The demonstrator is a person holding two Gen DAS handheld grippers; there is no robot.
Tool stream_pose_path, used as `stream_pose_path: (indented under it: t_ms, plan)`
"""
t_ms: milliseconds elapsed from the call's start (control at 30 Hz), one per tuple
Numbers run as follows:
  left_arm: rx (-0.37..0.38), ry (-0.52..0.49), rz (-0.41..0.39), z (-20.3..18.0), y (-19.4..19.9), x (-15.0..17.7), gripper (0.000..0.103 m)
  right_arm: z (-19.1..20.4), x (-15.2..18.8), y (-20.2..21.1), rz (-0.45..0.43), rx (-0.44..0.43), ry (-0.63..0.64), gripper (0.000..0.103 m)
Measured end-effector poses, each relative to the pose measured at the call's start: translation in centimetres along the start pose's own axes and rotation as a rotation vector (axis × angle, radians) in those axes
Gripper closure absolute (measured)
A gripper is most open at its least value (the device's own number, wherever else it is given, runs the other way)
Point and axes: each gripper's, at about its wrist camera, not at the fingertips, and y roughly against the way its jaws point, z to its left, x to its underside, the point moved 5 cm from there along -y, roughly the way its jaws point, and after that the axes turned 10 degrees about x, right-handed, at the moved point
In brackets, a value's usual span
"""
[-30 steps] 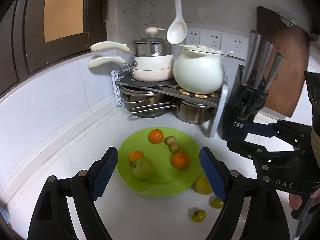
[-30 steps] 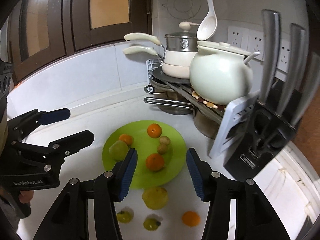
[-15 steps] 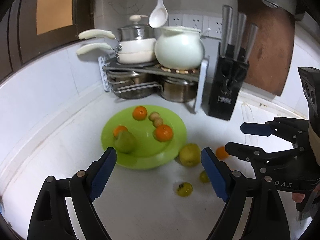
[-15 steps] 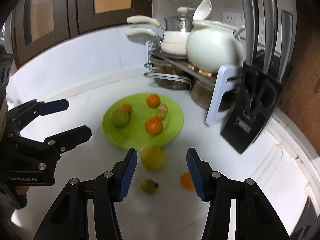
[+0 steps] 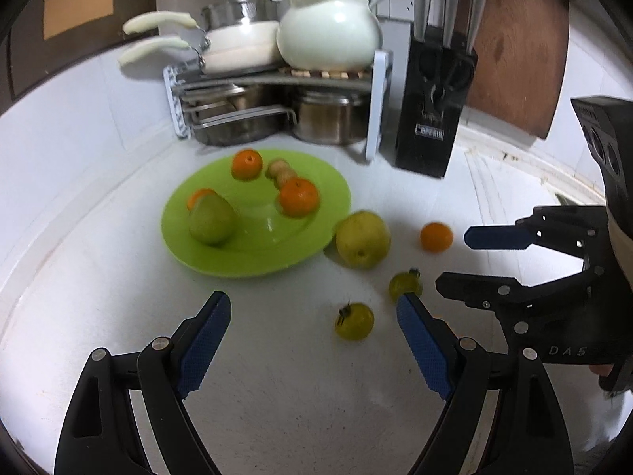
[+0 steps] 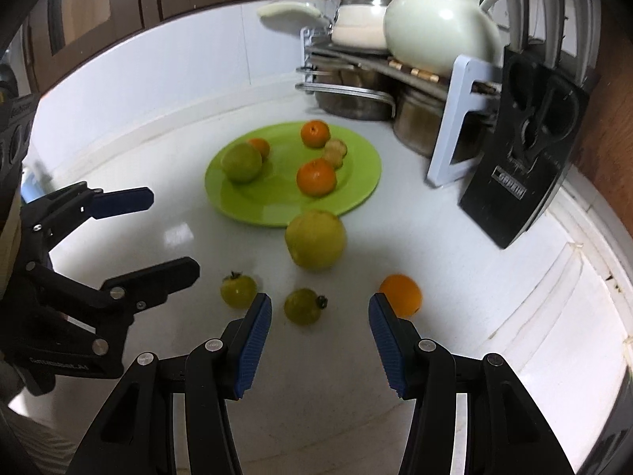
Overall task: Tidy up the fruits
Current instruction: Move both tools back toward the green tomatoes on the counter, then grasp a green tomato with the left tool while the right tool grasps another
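Observation:
A green plate (image 5: pixel 253 253) (image 6: pixel 356 194) holds a green apple (image 5: pixel 211 221) (image 6: pixel 241 161), three oranges and two small brown fruits (image 5: pixel 281 172). On the counter beside it lie a yellow pear (image 5: pixel 362 238) (image 6: pixel 315 238), a loose orange (image 5: pixel 436 236) (image 6: pixel 400 295) and two small green tomatoes (image 5: pixel 355 320) (image 5: pixel 404 285) (image 6: pixel 238 289) (image 6: pixel 304 305). My left gripper (image 5: pixel 312 316) is open and empty, near the tomatoes. My right gripper (image 6: pixel 319 318) is open and empty, just before a tomato and the orange.
A pot rack (image 5: pixel 277 91) with white pots, a white kettle (image 5: pixel 330 35) and steel pans stands in the back corner. A black knife block (image 5: pixel 433 107) (image 6: pixel 522 158) stands right of it, with a wooden board (image 5: pixel 514 51) behind. The white wall curves along the left.
Both grippers have pulled back from the plate and dropped lower. The loose pear, orange and tomatoes now lie close before the fingers. Both stay open.

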Motion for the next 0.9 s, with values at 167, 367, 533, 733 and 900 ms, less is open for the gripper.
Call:
stream_pose_path:
  t_ms: [167, 367, 533, 733, 900]
  plan:
    - [0.032, -0.021, 0.035, -0.2, -1.6, 1.0, 0.018, 0.5, 0.9, -1.4, 0.036, -0.021, 0.010, 0.051]
    - [0.065, -0.020, 0.075, -0.2, -3.7, 1.6, 0.032, 0.5, 1.3, -2.9, 0.060, -0.038, 0.009, 0.051]
    - [0.094, -0.009, 0.100, -0.3, -5.0, 1.7, 0.039, 0.2, 1.5, -3.8, 0.074, -0.047, -0.005, 0.051]
    - [0.109, -0.014, 0.116, -0.8, -5.8, 1.7, 0.052, 0.2, 1.7, -4.2, 0.082, -0.061, -0.011, 0.051]
    - [0.125, -0.005, 0.130, -0.9, -6.0, 1.8, 0.071, 0.3, 1.7, -4.4, 0.081, -0.074, -0.019, 0.051]
